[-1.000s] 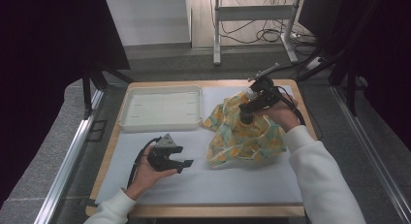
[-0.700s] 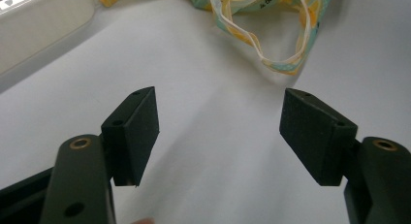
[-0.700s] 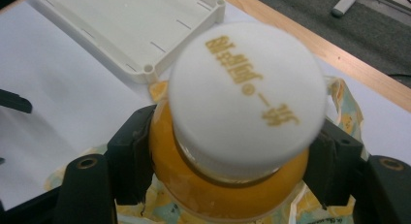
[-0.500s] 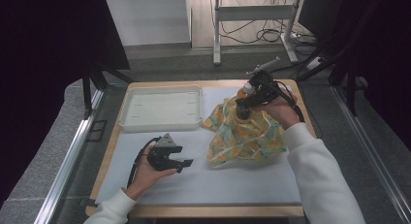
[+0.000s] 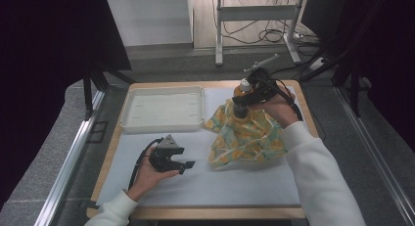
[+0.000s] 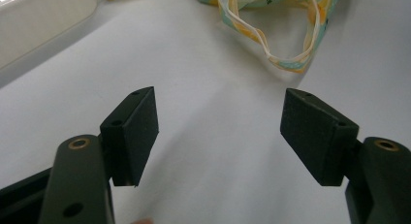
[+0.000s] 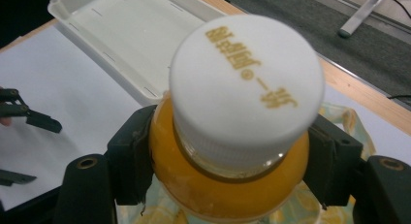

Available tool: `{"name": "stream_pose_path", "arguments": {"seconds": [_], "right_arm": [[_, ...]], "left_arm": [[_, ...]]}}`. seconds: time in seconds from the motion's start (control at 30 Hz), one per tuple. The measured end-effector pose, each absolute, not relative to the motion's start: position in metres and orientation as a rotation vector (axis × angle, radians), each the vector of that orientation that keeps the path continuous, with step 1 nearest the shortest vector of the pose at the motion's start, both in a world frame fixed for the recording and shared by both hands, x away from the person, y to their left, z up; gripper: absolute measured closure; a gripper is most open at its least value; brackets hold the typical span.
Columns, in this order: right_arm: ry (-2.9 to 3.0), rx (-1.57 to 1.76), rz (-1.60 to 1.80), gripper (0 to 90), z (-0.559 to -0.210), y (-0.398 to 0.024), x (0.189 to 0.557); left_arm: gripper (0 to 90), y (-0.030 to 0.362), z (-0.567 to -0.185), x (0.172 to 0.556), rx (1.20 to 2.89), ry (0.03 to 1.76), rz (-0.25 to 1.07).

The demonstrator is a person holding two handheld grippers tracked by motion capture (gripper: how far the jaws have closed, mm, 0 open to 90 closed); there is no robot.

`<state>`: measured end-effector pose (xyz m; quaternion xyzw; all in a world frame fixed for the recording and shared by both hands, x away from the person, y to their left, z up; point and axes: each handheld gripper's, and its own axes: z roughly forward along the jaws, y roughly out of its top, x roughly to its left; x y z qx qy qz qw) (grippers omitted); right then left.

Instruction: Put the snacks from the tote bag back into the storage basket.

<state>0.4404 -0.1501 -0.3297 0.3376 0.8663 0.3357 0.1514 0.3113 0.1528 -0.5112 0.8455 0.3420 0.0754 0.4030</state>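
**Bottle gripped over the bag**

My right claw (image 7: pixel 228 170) clamps the orange bottle (image 7: pixel 228 185) by its shoulder, above the patterned bag (image 5: pixel 244 138) at the desk's (image 5: pixel 210 187) far right. My left claw (image 6: pixel 218 132) rests near-left, wide open, holding nothing.

We see the tray (image 5: pixel 163 108) toward the table's (image 5: pixel 205 214) far left corner, on the mat (image 5: pixel 235 182). To its right, toward the far right corner, lies the bag (image 5: pixel 244 138), with the bottle (image 5: pixel 243 89) above its far end, between the right gripper's (image 5: pixel 241 100) jaws. The left gripper (image 5: pixel 183 166) sits near the left edge, in front of the tray, left of the bag.
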Motion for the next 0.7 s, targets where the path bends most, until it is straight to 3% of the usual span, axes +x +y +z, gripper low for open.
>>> {"name": "stream_pose_path", "arguments": {"seconds": [0.7], "right_arm": [[2.523, 0.882, 1.055, 30.2, -0.334, -0.098, 0.448]], "left_arm": [[30.2, 0.150, -0.513, 0.311, 2.142, 0.852, 0.172]]}}
